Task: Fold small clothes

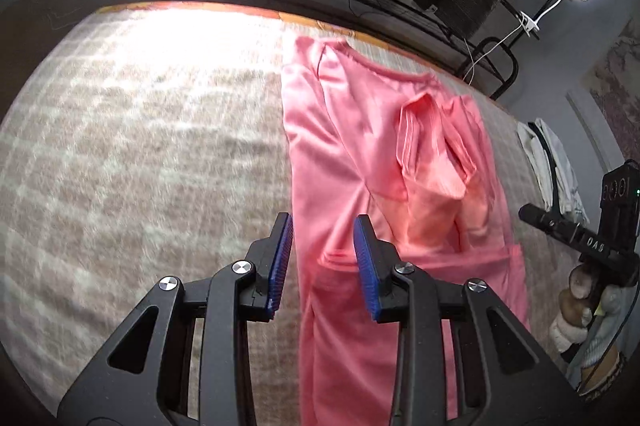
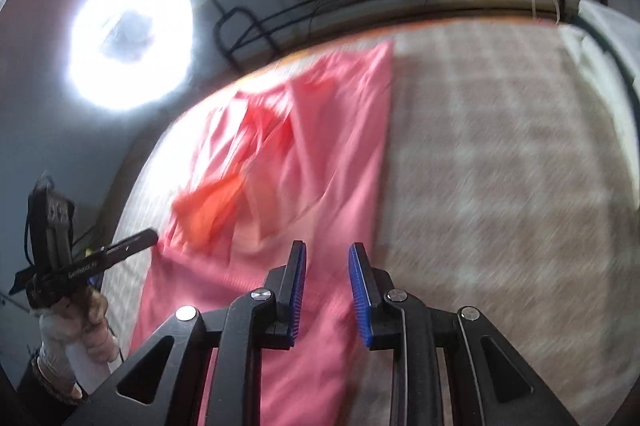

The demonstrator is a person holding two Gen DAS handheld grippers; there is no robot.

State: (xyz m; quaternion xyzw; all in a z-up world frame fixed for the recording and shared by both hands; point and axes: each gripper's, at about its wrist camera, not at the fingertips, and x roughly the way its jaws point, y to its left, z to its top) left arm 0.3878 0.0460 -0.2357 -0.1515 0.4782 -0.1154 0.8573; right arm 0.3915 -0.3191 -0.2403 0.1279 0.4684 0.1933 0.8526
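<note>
Both tools — left tool [image 1: 323, 226] and right tool [image 2: 327, 254] — hover spread, empty, over one pink garment [image 1: 360, 153].

I see the pink garment [image 1: 344, 153] lying flat on the checked cover [image 1: 140, 145], sides folded inward, a sleeve, I think, doubled on top; it stretches ahead of both jaws.
</note>
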